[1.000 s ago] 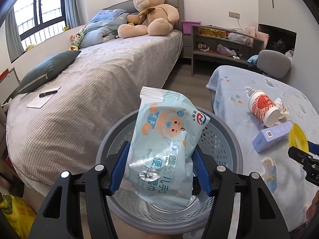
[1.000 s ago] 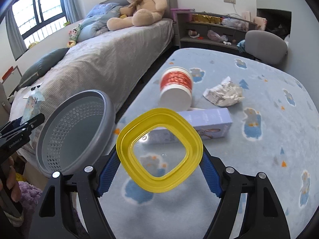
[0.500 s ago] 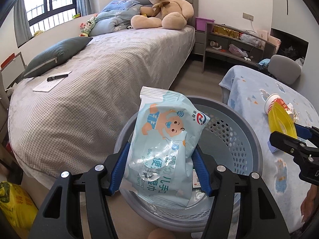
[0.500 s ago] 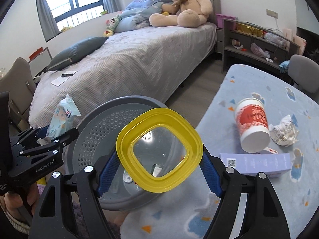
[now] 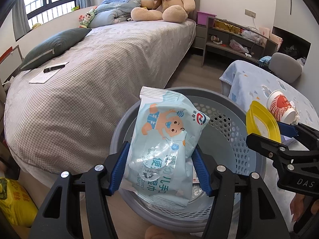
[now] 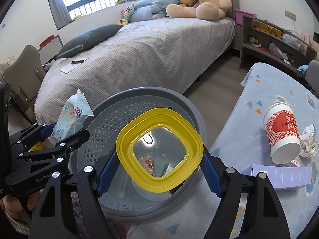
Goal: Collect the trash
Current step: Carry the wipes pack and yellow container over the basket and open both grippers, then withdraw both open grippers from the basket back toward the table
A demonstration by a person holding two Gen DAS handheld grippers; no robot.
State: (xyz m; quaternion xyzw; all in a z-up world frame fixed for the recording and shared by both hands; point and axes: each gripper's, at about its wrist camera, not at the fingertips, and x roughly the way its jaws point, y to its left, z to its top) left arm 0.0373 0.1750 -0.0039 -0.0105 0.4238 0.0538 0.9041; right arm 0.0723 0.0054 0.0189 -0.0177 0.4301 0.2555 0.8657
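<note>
My left gripper (image 5: 160,169) is shut on a light blue baby wipes pack (image 5: 165,145) and holds it over the grey perforated trash basket (image 5: 229,127). My right gripper (image 6: 159,169) is shut on a yellow-rimmed clear plastic lid (image 6: 159,151) above the same basket (image 6: 111,123). The lid also shows in the left wrist view (image 5: 261,123), at the basket's right rim. The wipes pack shows in the right wrist view (image 6: 71,115), at the basket's left. Some scraps lie in the basket's bottom.
A table with a blue patterned cloth (image 6: 259,91) holds a red and white paper cup (image 6: 282,135), crumpled paper (image 6: 309,141) and a lilac box (image 6: 283,176). A grey bed (image 5: 99,69) with a teddy bear (image 5: 165,2) stands behind. A yellow bag (image 5: 12,203) lies on the floor.
My right gripper has carried the yellow lid from over the table to above the basket. The left gripper with the wipes pack has stayed over the basket.
</note>
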